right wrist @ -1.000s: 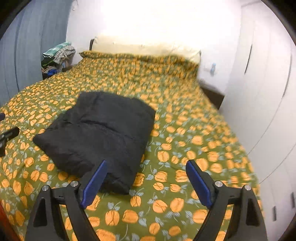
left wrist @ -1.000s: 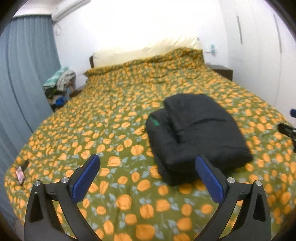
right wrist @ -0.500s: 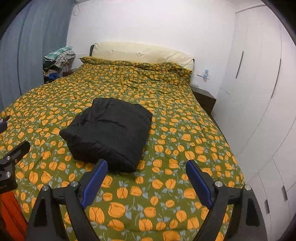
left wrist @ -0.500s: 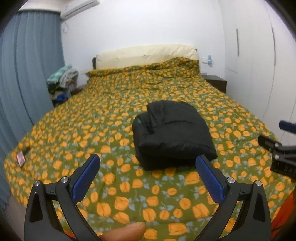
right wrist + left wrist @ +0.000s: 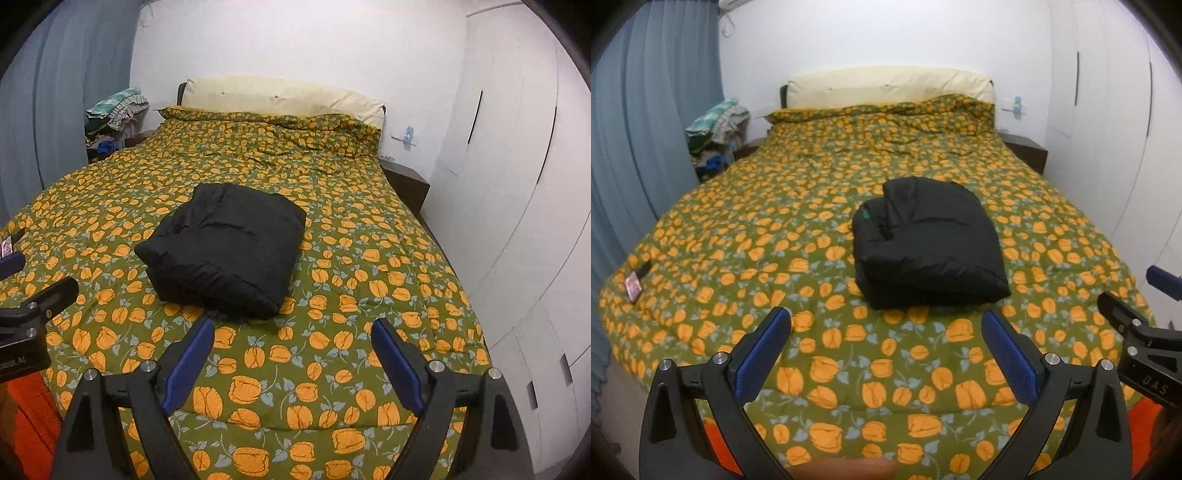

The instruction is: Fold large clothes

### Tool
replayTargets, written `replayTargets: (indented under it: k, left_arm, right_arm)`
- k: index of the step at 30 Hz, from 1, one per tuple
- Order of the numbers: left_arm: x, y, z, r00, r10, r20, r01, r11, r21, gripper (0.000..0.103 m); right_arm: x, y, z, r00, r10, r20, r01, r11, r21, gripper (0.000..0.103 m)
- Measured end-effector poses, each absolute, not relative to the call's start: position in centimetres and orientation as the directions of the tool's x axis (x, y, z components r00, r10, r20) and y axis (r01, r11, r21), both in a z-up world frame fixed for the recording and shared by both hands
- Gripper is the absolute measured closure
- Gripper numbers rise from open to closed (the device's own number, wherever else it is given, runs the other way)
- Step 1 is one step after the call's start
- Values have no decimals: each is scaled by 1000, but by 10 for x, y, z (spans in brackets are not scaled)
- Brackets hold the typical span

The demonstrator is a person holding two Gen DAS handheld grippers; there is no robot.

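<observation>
A black padded jacket (image 5: 929, 243) lies folded into a thick rectangular bundle in the middle of the bed; it also shows in the right wrist view (image 5: 225, 251). My left gripper (image 5: 886, 325) is open and empty, held back above the foot of the bed, well short of the jacket. My right gripper (image 5: 291, 336) is open and empty, also back above the foot of the bed. Each gripper shows at the edge of the other's view: the right one at the right edge (image 5: 1137, 332), the left one at the left edge (image 5: 33, 299).
The bed has a green duvet (image 5: 775, 229) with orange flowers and a cream pillow (image 5: 886, 85) at the head. A phone (image 5: 633, 288) lies at the duvet's left edge. A clothes pile (image 5: 716, 129) and blue curtain stand left; a nightstand (image 5: 406, 181) and white wardrobe stand right.
Both grippers have pulled back and up from the jacket toward the foot of the bed. The jacket now looks smaller and farther away and has not moved.
</observation>
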State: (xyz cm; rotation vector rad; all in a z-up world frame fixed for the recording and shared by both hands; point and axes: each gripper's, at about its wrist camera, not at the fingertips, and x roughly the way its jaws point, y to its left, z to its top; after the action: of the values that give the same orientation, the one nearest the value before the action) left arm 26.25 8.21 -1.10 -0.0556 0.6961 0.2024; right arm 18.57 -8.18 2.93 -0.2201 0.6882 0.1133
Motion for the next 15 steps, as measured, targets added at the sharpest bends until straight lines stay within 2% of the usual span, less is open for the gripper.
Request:
replayTargets:
  k: [15]
  left_arm:
    - [257, 83, -3, 750, 192, -633, -239, 971, 12, 0]
  right_arm:
    - [179, -80, 31, 753, 30, -658, -173, 973, -153, 14]
